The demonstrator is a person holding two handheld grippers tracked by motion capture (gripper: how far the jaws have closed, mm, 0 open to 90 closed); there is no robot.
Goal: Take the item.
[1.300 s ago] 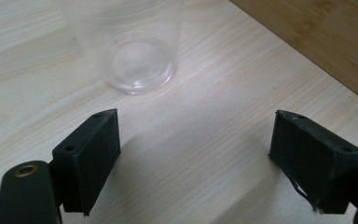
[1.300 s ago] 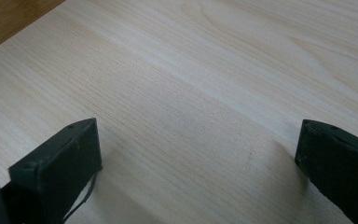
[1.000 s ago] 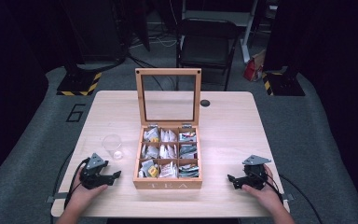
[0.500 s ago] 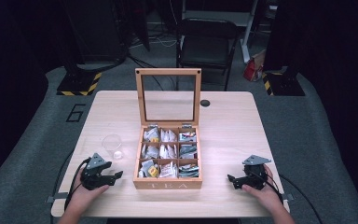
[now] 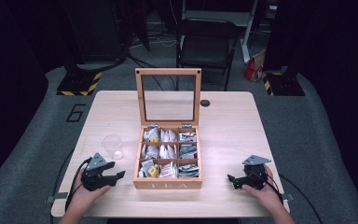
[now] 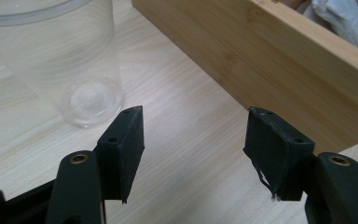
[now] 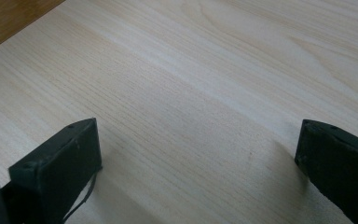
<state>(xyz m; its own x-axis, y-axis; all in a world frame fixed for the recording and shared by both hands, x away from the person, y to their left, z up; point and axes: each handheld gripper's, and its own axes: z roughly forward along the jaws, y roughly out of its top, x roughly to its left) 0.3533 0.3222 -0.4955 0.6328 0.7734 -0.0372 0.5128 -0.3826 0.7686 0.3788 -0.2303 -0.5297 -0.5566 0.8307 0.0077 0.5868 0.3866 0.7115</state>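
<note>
Pale tabletop [image 5: 223, 116] lies bare around both empty tools: left tool [image 5: 113, 176] half-wide, closing beside tea box [image 5: 168, 183]; right tool [image 5: 232, 180] wide.

Overhead light brightens the surface [image 5: 223, 121]; surroundings fall dark. Soft shadows lie under the fingers [image 7: 60, 163]; the high view is slightly soft.

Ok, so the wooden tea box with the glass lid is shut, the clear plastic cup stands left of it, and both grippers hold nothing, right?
Not quite: the wooden tea box is open, its glass lid standing upright at the back, as the high view shows. The rest holds: the clear plastic cup stands left of it, and the left gripper, whose jaws have just been closing, and the right gripper hold nothing.
</note>
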